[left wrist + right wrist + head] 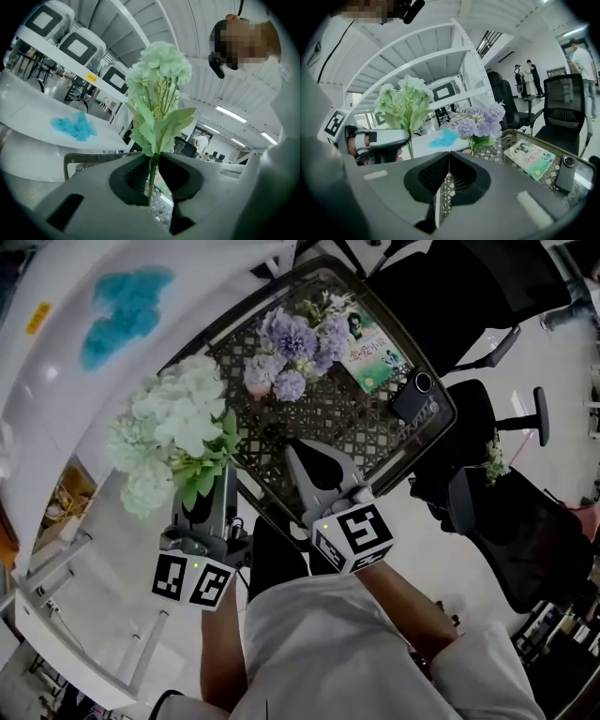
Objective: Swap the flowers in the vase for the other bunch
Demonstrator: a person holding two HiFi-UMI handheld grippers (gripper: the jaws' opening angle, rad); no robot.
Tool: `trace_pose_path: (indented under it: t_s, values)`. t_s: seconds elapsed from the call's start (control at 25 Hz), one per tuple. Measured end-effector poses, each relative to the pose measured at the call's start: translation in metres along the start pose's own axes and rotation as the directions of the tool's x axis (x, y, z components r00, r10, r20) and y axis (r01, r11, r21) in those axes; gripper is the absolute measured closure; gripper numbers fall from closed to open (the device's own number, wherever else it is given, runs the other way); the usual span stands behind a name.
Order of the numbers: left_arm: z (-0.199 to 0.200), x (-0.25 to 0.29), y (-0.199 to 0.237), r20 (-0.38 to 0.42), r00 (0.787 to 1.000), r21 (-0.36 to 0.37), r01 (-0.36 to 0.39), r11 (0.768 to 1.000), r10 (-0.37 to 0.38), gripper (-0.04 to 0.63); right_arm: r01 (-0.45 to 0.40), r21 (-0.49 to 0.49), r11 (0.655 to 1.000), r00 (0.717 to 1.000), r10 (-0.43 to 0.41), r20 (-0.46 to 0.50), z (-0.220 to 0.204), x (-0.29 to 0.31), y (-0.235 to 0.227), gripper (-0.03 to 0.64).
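Swap pending, replacement in hand.
Left gripper (153,159) jaws clamp white bunch (161,79) stems; right gripper (449,157) jaws closed, empty, facing purple bunch (295,343).

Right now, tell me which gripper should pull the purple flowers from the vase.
Right, probably. The right gripper is empty, jaws together, pointing toward the purple flowers; it would only need to open. The left gripper is clamped on the pale green bunch.

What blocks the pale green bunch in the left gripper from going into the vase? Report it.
The purple bunch occupies the vase, so the pale green bunch clamped in the left gripper has no room. Nothing else visible lies between them.
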State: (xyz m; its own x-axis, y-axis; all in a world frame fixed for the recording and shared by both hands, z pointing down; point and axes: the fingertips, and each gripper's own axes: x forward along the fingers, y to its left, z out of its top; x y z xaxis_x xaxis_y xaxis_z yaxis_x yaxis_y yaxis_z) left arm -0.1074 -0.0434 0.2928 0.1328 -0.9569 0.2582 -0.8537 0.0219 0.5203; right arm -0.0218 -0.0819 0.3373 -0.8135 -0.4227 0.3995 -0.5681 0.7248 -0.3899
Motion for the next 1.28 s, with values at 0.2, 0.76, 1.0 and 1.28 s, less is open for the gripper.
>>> trace_pose_path:
  t_s: [0.2, 0.76, 1.0, 1.28]
  values:
    - [0.002, 0.014, 0.019, -0.005, 0.999, -0.018, 0.038, 0.999, -0.039, 0.534, 0.067, 0.058, 0.996, 0.997, -0.069, 0.032, -0.001, 0.021, -0.007, 0.601]
    - [-0.014, 0.024, 0.046, -0.013, 0.999, -0.052, 0.044, 0.998, -0.045, 0.534, 0.128, 0.160, 0.979, 0.987, -0.142, 0.076, -0.016, 0.053, -0.020, 0.571]
    - [-0.028, 0.022, 0.047, -0.024, 0.998, -0.083, 0.052, 0.995, -0.054, 0.532, 0.146, 0.191, 0.971, 0.982, -0.165, 0.088, -0.022, 0.067, -0.032, 0.538]
    - [-0.036, 0.021, 0.056, -0.021, 0.999, -0.095, 0.039, 0.995, -0.041, 0.532, 0.148, 0.208, 0.967, 0.981, -0.170, 0.091, -0.029, 0.082, -0.045, 0.518]
